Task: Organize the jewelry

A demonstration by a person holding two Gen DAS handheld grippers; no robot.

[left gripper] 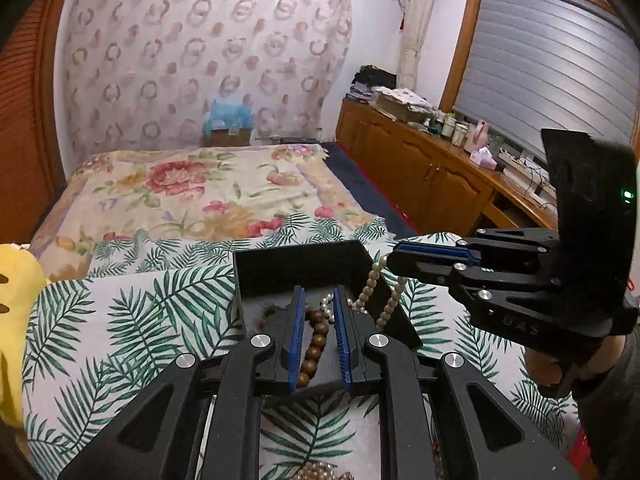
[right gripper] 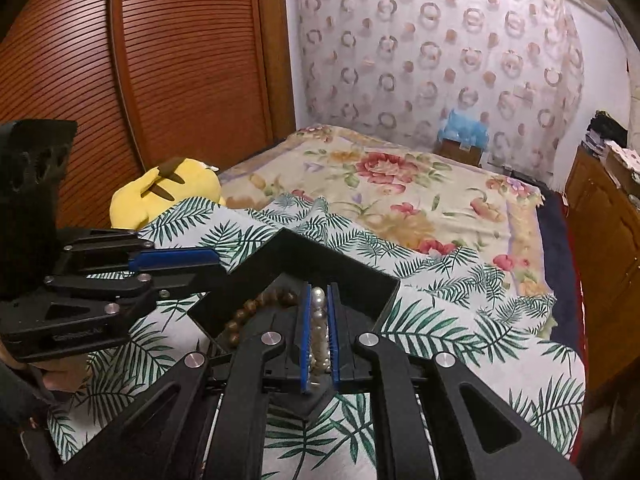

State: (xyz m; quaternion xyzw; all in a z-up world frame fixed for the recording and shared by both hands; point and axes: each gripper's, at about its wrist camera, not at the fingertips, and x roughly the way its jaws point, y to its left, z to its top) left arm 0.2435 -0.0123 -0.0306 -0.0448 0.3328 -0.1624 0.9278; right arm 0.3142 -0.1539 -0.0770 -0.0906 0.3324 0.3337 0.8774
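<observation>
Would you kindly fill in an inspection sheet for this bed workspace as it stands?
Surface: palm-leaf printed cloth spread over a floral bedspread.
Job's things: open black rectangular box on the cloth; brown wooden bead string and white pearl necklace hang into it.
Clutter: yellow plush toy at the cloth's edge.
Grippers: left gripper shut on the wooden beads; right gripper shut on the pearls.
Cables: white cords on the wooden sideboard.
Surroundings: louvred wooden wardrobe door, patterned curtain, window blind.
</observation>
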